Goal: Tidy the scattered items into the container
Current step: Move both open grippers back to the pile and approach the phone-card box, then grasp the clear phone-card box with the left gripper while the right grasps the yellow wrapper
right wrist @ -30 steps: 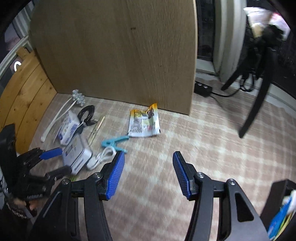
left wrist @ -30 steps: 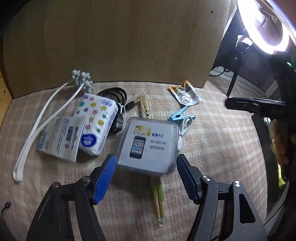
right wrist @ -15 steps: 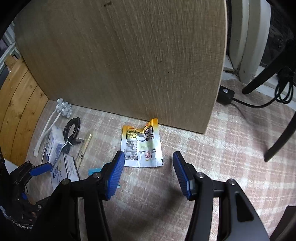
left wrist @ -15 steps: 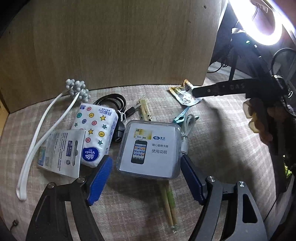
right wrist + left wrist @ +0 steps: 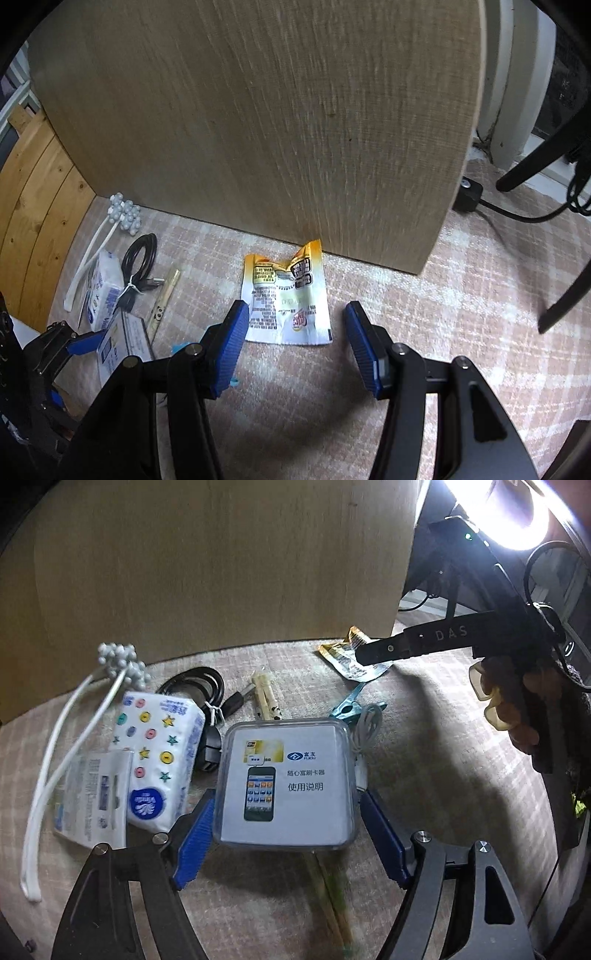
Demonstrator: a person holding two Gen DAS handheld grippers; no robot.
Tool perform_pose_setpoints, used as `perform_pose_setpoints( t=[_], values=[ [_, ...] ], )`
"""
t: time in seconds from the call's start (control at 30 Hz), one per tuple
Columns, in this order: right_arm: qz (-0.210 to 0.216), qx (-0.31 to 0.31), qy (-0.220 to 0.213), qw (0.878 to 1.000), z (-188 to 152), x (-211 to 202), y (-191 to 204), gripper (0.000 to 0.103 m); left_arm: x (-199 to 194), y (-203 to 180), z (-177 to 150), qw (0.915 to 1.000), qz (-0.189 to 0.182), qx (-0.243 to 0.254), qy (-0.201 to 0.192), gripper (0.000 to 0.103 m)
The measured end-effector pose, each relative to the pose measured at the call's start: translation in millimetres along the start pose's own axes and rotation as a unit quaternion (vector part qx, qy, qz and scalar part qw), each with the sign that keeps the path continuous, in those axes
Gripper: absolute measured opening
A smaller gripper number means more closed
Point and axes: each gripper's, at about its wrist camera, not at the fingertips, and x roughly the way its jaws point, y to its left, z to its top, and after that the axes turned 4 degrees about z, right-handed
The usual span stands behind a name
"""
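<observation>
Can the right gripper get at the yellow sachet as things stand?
Probably yes. The right gripper stands open with the sachet lying flat on the cloth just ahead between its fingers, nothing on top of it; being flat, it may be awkward to pinch.

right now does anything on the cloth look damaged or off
The yellow snack packet in front of the right gripper looks torn open at its top edge and crumpled. The clear plastic box lies on top of the chopsticks, pinning them.
</observation>
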Motion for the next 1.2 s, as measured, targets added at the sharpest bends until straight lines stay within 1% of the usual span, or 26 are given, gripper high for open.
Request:
perform_pose_setpoints(
  t=[0.03,0.07,0.2,0.27,0.3,0.33,0.37,0.4,0.5,0.63,0.73,0.83,0.97,1.07,1.2],
  values=[
    [0.000,-0.003,0.000,1.000,1.4,1.2,0.9,0.053,0.8,0.8,-0.1,1.0000,-0.003,-0.004,-0.002,0.072],
    [0.000,-0.005,-0.001,1.000,3.1,2.6,1.5,0.053,0.4,1.9,-0.7,0.9999,-0.005,-0.008,-0.007,0.069],
    [0.004,-0.003,-0.006,1.000,9.3,6.1,0.6,0.053,-0.9,0.4,-0.4,0.9998,0.002,-0.012,-0.015,0.068],
    [0.003,-0.006,-0.005,1.000,11.2,7.6,1.7,0.049,-2.2,-1.8,-1.1,0.9998,0.007,-0.008,-0.018,0.068],
    [0.000,-0.008,-0.004,1.000,11.8,8.3,2.1,0.037,-3.2,-2.7,-1.5,0.9998,0.008,-0.008,-0.019,0.068],
    [-0.001,-0.009,-0.003,1.000,11.9,9.1,2.1,0.022,-3.7,-3.0,-1.9,0.9997,0.009,-0.009,-0.019,0.068],
    [0.006,-0.007,0.001,1.000,11.4,10.2,1.5,0.015,-4.7,-2.9,-2.4,0.9997,0.008,-0.011,-0.020,0.068],
    [0.015,-0.003,0.005,1.000,10.5,10.9,0.5,0.012,-5.8,-2.8,-3.2,0.9996,0.008,-0.014,-0.021,0.068],
    [0.014,-0.003,0.001,1.000,7.2,8.5,0.4,0.011,-9.6,-3.2,-5.0,0.9995,0.006,-0.020,-0.023,0.068],
    [0.014,-0.002,-0.015,1.000,3.0,-1.5,7.7,0.007,-18.9,-4.4,-4.7,0.9991,0.009,-0.025,-0.032,0.068],
    [0.011,-0.006,-0.031,0.999,-1.5,-18.0,11.4,0.004,-29.1,-4.9,-4.0,0.9986,0.007,-0.031,-0.042,0.068],
    [0.014,-0.001,-0.044,0.999,-10.2,-36.8,3.5,0.003,-39.0,-5.8,-3.1,0.9982,0.009,-0.034,-0.049,0.068],
    [0.021,0.012,-0.066,0.998,-24.7,-70.8,-5.9,0.003,-53.9,-14.1,1.3,0.9978,0.009,-0.028,-0.059,0.068],
    [0.022,0.023,-0.088,0.996,-38.7,-91.0,-5.2,0.003,-68.6,-26.2,2.3,0.9976,0.009,-0.012,-0.068,0.068],
    [0.021,0.048,-0.120,0.991,-69.2,-142.7,-24.3,0.003,-81.2,-52.4,6.9,0.9969,-0.008,0.007,-0.078,0.068]
  ],
)
